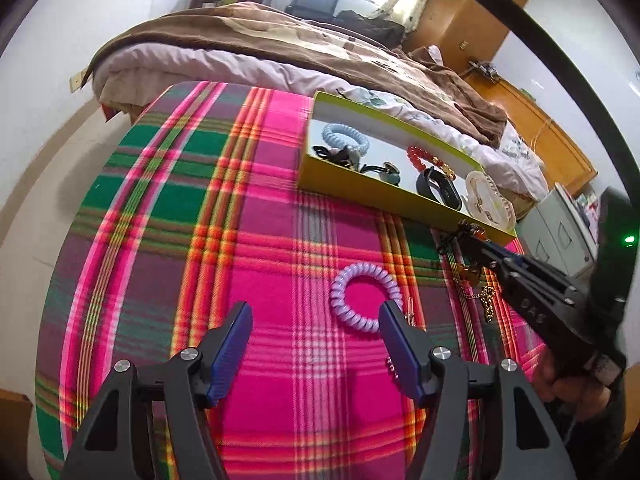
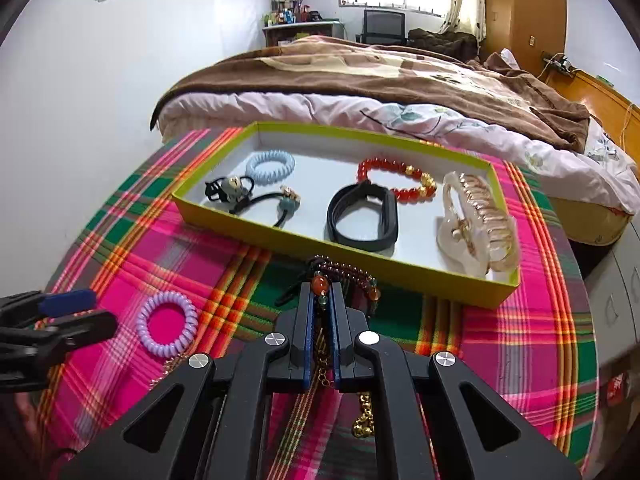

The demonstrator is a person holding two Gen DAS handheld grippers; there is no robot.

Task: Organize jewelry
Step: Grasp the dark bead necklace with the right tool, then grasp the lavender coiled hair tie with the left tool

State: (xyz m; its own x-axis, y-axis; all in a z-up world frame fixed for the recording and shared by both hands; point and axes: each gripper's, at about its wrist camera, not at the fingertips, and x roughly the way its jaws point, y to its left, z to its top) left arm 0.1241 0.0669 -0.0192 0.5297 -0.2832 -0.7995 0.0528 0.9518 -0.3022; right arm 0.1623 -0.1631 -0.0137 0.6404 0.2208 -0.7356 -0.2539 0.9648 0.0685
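My right gripper is shut on a dark beaded bracelet with orange beads, lifted just in front of the yellow-green tray. The left wrist view shows that gripper at the tray's near right corner. A gold chain lies on the cloth under it. My left gripper is open over the plaid cloth, its right finger overlapping a purple coil hair tie. The tray holds a blue coil tie, black hair ties, a red bead bracelet, a black band and a clear hair claw.
A plaid cloth covers the round table. A bed with a brown blanket stands right behind the tray. A grey cabinet is at the table's right edge. A person's hand holds the right gripper.
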